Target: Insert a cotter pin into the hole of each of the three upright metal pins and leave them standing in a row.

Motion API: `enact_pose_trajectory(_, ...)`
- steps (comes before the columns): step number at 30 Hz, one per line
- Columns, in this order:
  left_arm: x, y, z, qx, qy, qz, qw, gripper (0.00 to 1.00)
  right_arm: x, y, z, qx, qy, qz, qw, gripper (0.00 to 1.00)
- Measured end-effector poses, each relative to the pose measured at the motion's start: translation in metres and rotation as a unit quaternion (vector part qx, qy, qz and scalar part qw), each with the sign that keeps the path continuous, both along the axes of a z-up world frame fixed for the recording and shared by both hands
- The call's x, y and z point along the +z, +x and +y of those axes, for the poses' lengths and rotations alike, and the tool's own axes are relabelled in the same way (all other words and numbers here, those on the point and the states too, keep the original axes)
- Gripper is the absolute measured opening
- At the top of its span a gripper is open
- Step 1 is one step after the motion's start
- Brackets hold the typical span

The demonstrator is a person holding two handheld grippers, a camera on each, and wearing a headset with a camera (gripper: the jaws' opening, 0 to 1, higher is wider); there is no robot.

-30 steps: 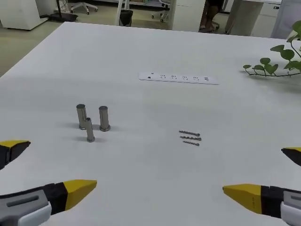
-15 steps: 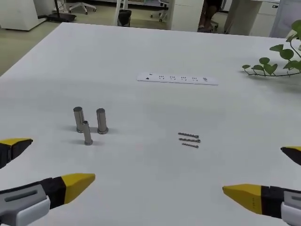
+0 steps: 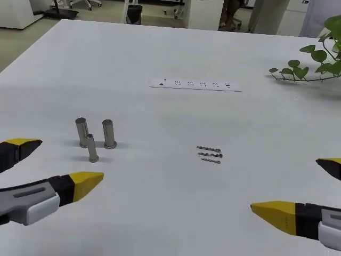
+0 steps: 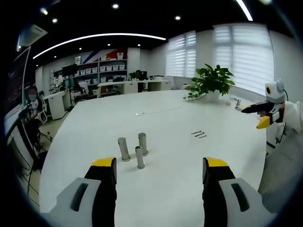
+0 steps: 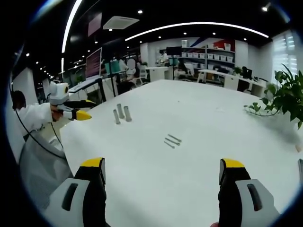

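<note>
My left tool (image 3: 69, 159) gapes wide with nothing between its jaws, near the three metal pins (image 3: 93, 136). These stand upright in a tight cluster on the white counter (image 3: 160, 117), not in a row. My right tool (image 3: 285, 185) is spread just as wide and holds nothing. The three cotter pins (image 3: 209, 154) lie side by side on the counter, well apart from the metal pins. A power strip (image 3: 194, 84) lies beyond them.

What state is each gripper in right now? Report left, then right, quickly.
Left gripper: open, jaws wide apart, holding nothing.
Right gripper: open, jaws wide apart, holding nothing.
</note>
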State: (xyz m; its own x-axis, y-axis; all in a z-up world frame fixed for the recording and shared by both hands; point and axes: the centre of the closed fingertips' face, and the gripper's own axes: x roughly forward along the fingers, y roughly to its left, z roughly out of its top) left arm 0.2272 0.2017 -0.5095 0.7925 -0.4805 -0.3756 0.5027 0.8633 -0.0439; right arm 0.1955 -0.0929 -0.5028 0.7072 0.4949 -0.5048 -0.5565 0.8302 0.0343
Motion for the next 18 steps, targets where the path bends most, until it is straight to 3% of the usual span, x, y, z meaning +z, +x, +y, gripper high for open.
enact_pose_trajectory(6,-0.002,0.015,0.001,-0.012,0.013,-0.005,0.9998,0.69,0.002,0.000,-0.003,0.000,-0.011,-0.002,0.9999,0.98)
enact_pose_trajectory(14,-0.001,0.035,0.000,-0.020,-0.009,-0.008,0.9997,0.60,-0.007,-0.005,-0.006,-0.008,-0.011,0.012,0.9998,0.98)
enact_pose_trajectory(18,-0.005,0.043,0.001,-0.018,-0.009,-0.008,0.9998,0.56,-0.008,-0.007,-0.007,-0.009,-0.012,0.016,0.9998,0.98)
